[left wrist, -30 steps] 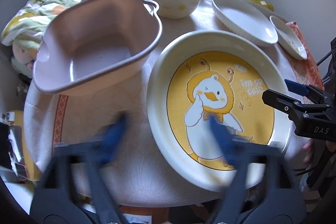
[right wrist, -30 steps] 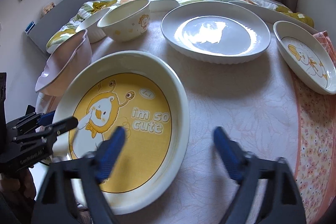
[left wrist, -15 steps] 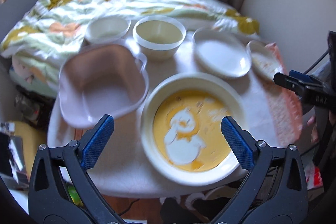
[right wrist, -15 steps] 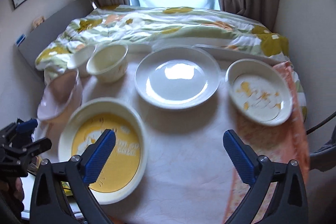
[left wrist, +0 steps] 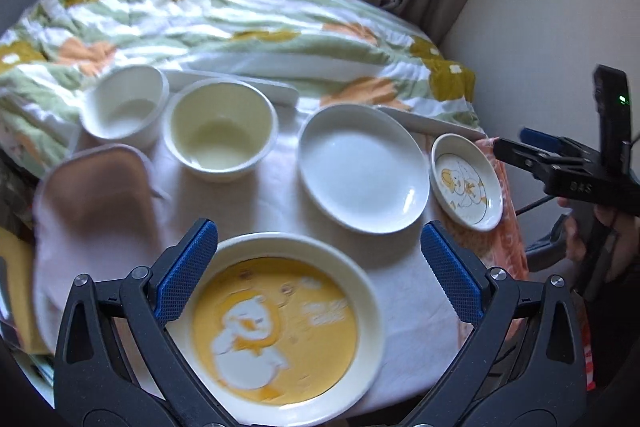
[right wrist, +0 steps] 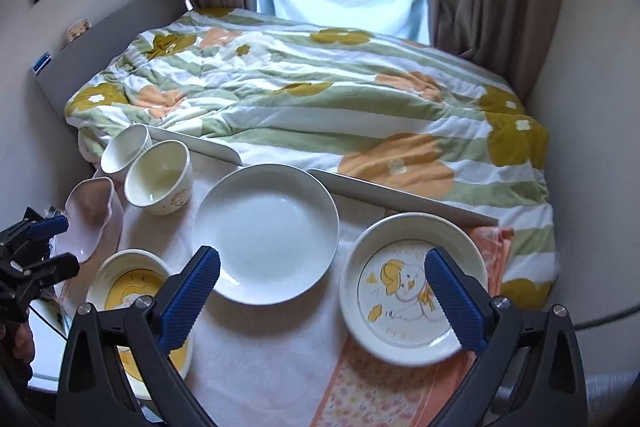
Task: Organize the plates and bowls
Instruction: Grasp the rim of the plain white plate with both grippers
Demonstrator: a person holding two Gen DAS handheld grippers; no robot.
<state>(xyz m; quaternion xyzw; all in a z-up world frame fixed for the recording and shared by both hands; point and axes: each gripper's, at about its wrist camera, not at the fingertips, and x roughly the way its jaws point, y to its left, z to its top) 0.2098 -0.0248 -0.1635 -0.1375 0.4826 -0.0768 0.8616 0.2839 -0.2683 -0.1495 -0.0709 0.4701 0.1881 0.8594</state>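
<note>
Plates & bowls sit on table (right wrist: 276, 367) below my tongs: yellow duck plate (left wrist: 280, 327) under left gripper (left wrist: 320, 279), small duck plate (right wrist: 412, 287) under right gripper (right wrist: 322, 301). Both spread wide, holding nothing.

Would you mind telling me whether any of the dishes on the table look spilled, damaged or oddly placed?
Only one thing stands out: the pink dish sits at the table's left edge and seems to overhang it. Otherwise the plain white plate, both bowls and both duck plates sit upright and apart, with no spill or crack visible.
</note>
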